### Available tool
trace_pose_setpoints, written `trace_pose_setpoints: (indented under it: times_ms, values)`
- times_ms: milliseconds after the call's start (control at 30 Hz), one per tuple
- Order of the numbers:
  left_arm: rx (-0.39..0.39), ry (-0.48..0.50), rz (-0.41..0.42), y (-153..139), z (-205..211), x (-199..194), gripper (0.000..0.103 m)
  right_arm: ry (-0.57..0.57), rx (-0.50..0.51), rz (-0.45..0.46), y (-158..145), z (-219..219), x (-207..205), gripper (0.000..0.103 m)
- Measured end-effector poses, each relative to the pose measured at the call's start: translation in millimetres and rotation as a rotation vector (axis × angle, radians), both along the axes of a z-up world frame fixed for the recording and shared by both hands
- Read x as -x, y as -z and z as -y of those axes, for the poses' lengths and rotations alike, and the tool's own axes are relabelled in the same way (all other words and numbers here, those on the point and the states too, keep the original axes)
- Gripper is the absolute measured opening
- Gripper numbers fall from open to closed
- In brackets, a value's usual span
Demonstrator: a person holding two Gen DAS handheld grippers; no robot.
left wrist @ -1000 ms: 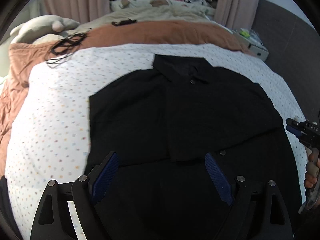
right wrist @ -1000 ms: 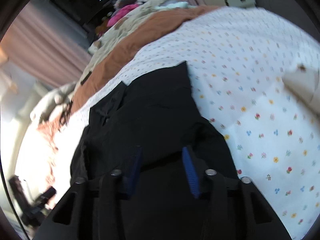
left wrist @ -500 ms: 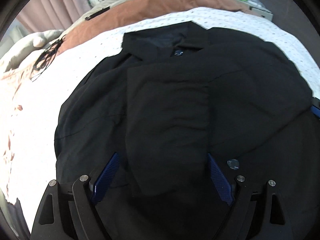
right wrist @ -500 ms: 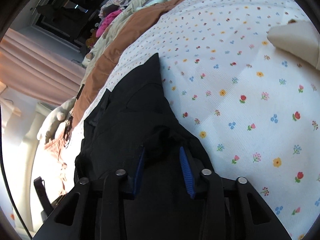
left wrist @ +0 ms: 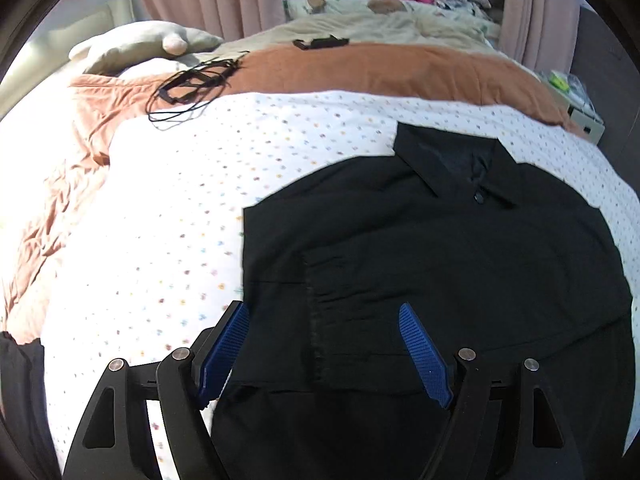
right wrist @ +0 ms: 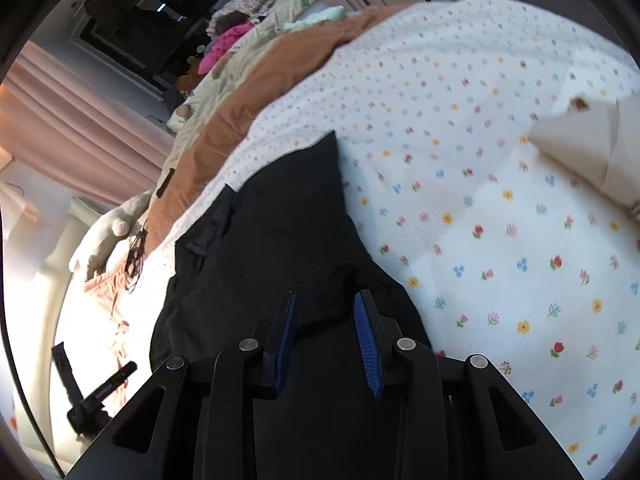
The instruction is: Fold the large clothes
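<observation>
Black shirt [left wrist: 460, 248] lies flat on your flowered sheet [left wrist: 180, 208], collar toward the brown blanket [left wrist: 380, 68]. Your left gripper [left wrist: 324, 348] hangs wide over its near edge, jaws just narrowing, nothing pinched. Your right gripper [right wrist: 326, 332] has been narrowing too; fabric bunches between its pads, but I can't tell whether they grip it.

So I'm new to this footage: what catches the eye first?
A black shirt spread collar-up over a flowered sheet. Beyond it lies a rust blanket with a tangle of black cable. The left gripper hangs open over the shirt's near edge.
</observation>
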State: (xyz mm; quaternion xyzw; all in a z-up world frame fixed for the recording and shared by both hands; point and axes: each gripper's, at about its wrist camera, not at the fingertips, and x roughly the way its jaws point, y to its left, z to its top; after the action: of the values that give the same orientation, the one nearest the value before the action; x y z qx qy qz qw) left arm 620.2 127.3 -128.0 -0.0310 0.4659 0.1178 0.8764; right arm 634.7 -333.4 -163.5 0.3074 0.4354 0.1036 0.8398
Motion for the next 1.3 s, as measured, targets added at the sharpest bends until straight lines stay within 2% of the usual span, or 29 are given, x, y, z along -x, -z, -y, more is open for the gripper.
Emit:
trace_pose_setpoints:
  times_ms: [100, 233, 367, 433, 500, 633, 700, 767, 867, 900, 1000, 1100, 1200, 1233, 1267, 1300]
  values:
    - [0.013, 0.013, 0.009, -0.7, -4.5, 3.2, 0.079, -0.017, 0.018, 0.013, -9.6, -8.9, -7.5, 0.032]
    - [0.029, 0.048, -0.025, 14.9, -1.7, -2.9, 0.078, -0.058, 0.050, 0.019, -13.3, -28.6, -24.7, 0.032]
    - [0.032, 0.073, -0.093, 42.9, 2.9, -12.3, 0.063, -0.091, 0.076, 0.002, -3.6, -44.2, -41.1, 0.031]
    - [0.047, 0.070, -0.121, 55.2, 1.7, -15.6, 0.059, -0.101, 0.096, -0.019, 6.5, -50.3, -52.0, 0.029]
    - [0.063, 0.065, -0.134, 65.7, -1.3, -21.1, 0.059, -0.104, 0.111, -0.042, 16.4, -52.4, -60.9, 0.029]
    - [0.046, 0.081, -0.134, 74.5, -1.2, -32.0, 0.059, -0.098, 0.155, -0.077, 32.4, -49.9, -76.9, 0.021]
    - [0.046, 0.084, -0.133, 77.3, -2.1, -36.7, 0.059, -0.071, 0.168, -0.096, 39.8, -45.0, -83.1, 0.014]
    - [0.051, 0.079, -0.127, 79.4, -4.2, -41.2, 0.061, -0.046, 0.198, -0.093, 43.3, -40.3, -86.5, 0.000]
    - [0.049, 0.075, -0.120, 80.8, -6.1, -43.5, 0.067, -0.006, 0.294, -0.079, 44.5, -37.0, -87.0, 0.000]
    - [0.043, 0.074, -0.121, 81.0, -7.0, -43.8, 0.070, 0.004, 0.292, -0.081, 44.8, -34.6, -85.4, 0.000]
    - [0.058, 0.068, -0.123, 78.8, -12.7, -45.1, 0.072, 0.008, 0.295, -0.094, 38.4, -29.7, -81.2, 0.000]
    - [0.081, 0.051, -0.110, 69.7, -17.1, -36.5, 0.072, 0.002, 0.290, -0.091, 27.6, -26.1, -69.6, 0.007]
    - [0.103, 0.059, -0.091, 57.9, -17.0, -23.0, 0.072, -0.007, 0.270, -0.075, 15.4, -21.8, -53.1, 0.034]
    - [0.116, 0.068, -0.091, 54.4, -16.6, -18.7, 0.072, -0.006, 0.277, -0.066, 10.6, -22.2, -46.6, 0.047]
    - [0.128, 0.079, -0.089, 49.5, -16.1, -12.5, 0.072, -0.005, 0.285, -0.056, 5.8, -21.6, -39.9, 0.055]
    - [0.134, 0.085, -0.085, 45.2, -16.0, -7.5, 0.073, -0.007, 0.290, -0.046, 0.8, -20.8, -32.7, 0.058]
